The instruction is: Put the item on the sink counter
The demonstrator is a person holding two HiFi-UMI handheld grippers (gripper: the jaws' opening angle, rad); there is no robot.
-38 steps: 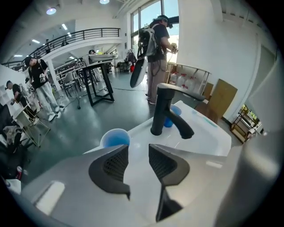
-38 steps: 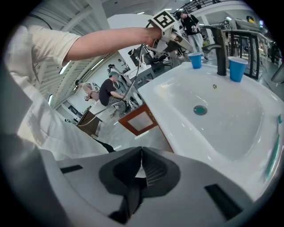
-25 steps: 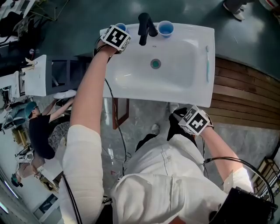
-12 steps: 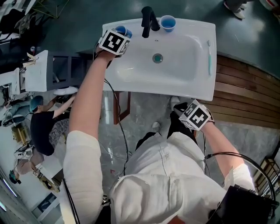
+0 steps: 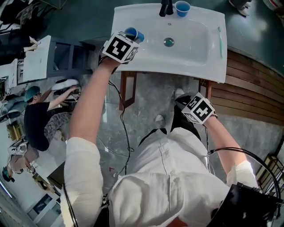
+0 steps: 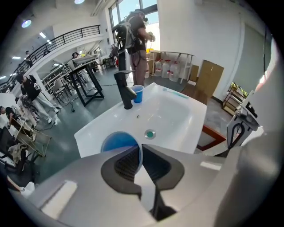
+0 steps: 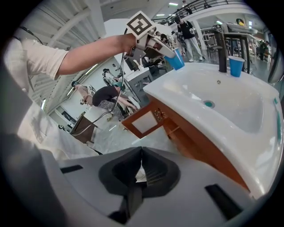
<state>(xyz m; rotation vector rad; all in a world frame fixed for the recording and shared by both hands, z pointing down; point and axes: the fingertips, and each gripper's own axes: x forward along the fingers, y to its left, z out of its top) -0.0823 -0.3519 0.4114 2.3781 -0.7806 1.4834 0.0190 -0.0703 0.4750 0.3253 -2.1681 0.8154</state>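
Note:
My left gripper (image 5: 131, 39) is shut on the rim of a blue cup (image 5: 133, 33), its jaws having just closed on it. It holds the cup in the air over the front left part of the white sink counter (image 5: 195, 60). In the left gripper view the cup (image 6: 116, 142) shows left of the jaws, its wall pinched between the pads, with the gripper (image 6: 141, 153) above the basin (image 6: 177, 115). A second blue cup (image 5: 182, 8) stands beside the black faucet (image 5: 166, 6). My right gripper (image 7: 141, 165) is shut and empty, low in front of the sink (image 5: 185, 103).
A toothbrush (image 5: 220, 41) lies on the sink's right rim. An orange wooden cabinet (image 7: 177, 128) sits under the sink. Wooden planks (image 5: 253, 88) cover the floor at the right. A crouching person (image 5: 37, 119) and tables are off to the left.
The left gripper closed on the blue cup at the sink's back left corner and carried it up and toward the front left edge. The right gripper drifted slightly; the view pulled back.

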